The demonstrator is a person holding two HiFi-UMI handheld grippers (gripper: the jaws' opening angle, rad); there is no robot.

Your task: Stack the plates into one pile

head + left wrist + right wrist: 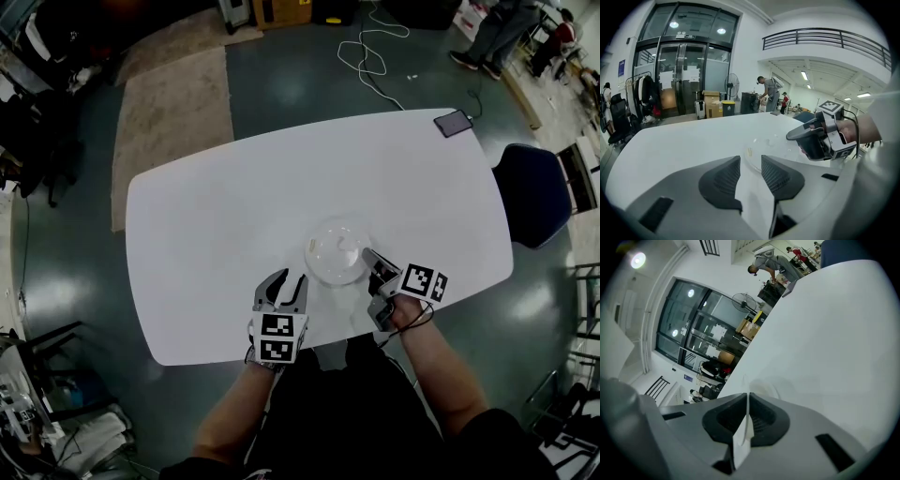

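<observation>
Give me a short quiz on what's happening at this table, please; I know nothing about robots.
1. True or false: the clear plate sits at the white table's far edge.
2. Which gripper has its jaws apart? A) left gripper B) right gripper C) both
3. What dark thing lies at the table's far right corner?
Key: 1 false, it sits near the person's edge. 2 A; the right gripper is shut on the plate's rim. 3 a phone with a cable.
</observation>
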